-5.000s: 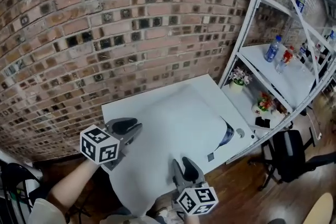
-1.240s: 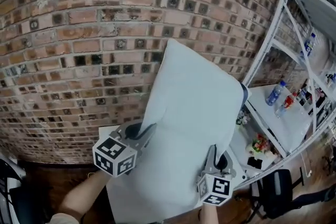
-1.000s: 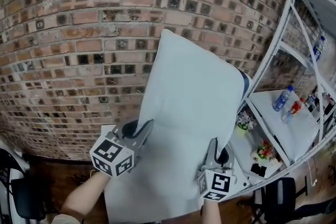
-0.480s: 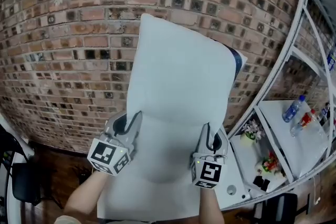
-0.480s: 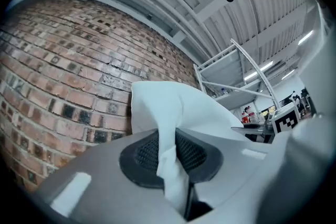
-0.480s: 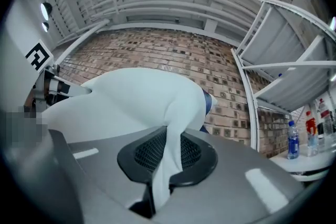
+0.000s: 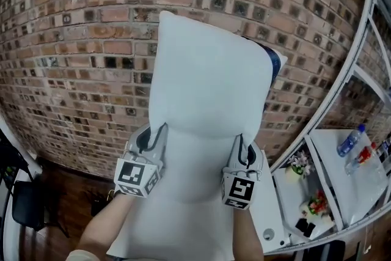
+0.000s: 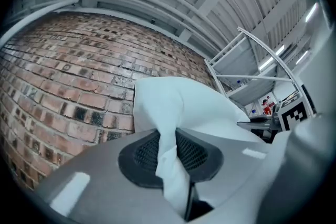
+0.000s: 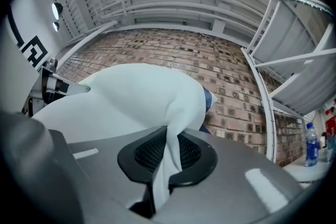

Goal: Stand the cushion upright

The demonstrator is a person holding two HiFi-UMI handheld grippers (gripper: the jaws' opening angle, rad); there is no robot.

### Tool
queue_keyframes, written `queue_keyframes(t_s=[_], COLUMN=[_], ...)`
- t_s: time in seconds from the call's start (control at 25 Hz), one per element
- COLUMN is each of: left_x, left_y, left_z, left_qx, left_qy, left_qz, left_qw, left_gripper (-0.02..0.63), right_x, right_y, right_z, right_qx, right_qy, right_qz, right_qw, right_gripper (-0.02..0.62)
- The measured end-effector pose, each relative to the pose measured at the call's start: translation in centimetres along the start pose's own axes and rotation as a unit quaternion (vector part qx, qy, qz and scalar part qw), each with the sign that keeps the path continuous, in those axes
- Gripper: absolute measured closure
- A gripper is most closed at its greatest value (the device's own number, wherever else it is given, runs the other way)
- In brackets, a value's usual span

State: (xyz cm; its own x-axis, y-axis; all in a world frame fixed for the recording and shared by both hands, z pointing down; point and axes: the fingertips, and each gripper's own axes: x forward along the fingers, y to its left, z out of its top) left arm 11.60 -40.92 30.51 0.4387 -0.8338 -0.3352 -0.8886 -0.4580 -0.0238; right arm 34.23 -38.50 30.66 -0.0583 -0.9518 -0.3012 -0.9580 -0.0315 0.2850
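A large white cushion (image 7: 208, 82) stands tall in front of the brick wall, with a dark blue patch at its upper right corner. My left gripper (image 7: 153, 134) pinches a fold of fabric on its lower left side. In the left gripper view that fold (image 8: 173, 165) lies between the pads, which press on it while the jaws are opening slightly. My right gripper (image 7: 243, 147) is shut on the cushion's lower right side. The right gripper view shows a pinched fold (image 9: 167, 160) between its pads. The cushion's lower part hangs toward me.
A brick wall (image 7: 73, 40) stands close behind the cushion. The white table (image 7: 269, 217) lies below, at the right. A white metal shelf rack (image 7: 360, 70) at the right holds bottles (image 7: 351, 142) and small flower pots (image 7: 299, 162). A black chair (image 7: 24, 205) is at the lower left.
The cushion, first flat on the table, has been raised on end against the wall. Over the last second it swung left and straighter, and both grippers came level at its sides.
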Motion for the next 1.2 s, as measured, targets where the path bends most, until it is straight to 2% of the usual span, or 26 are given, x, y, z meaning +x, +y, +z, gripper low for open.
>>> queue_keyframes(t_s=[0.24,0.68,0.76,0.96,1.2], left_x=[1.7,2.7,2.7,1.4,-0.2], left_y=[0.6,2.6,2.6,3.1,3.6], left_z=[-5.0,-10.8,-11.1,-11.6,-11.5], left_qx=[-0.004,-0.031,-0.035,-0.047,-0.054], left_qy=[0.033,0.103,0.108,0.106,0.101], left_qz=[0.014,0.028,0.018,0.011,0.012], left_qw=[0.9994,0.9938,0.9933,0.9932,0.9934], left_gripper=[0.543,0.518,0.513,0.436,0.433], right_x=[1.9,3.1,3.1,2.5,1.2], right_y=[0.5,2.3,2.2,1.9,1.6], right_z=[-3.7,-8.3,-8.7,-10.7,-10.7], right_qx=[0.010,0.031,0.035,0.047,0.067], right_qy=[0.031,0.066,0.072,0.103,0.108], right_qz=[0.012,0.032,0.031,0.035,0.039], right_qw=[0.999,0.997,0.996,0.993,0.991], right_gripper=[0.575,0.560,0.533,0.437,0.376])
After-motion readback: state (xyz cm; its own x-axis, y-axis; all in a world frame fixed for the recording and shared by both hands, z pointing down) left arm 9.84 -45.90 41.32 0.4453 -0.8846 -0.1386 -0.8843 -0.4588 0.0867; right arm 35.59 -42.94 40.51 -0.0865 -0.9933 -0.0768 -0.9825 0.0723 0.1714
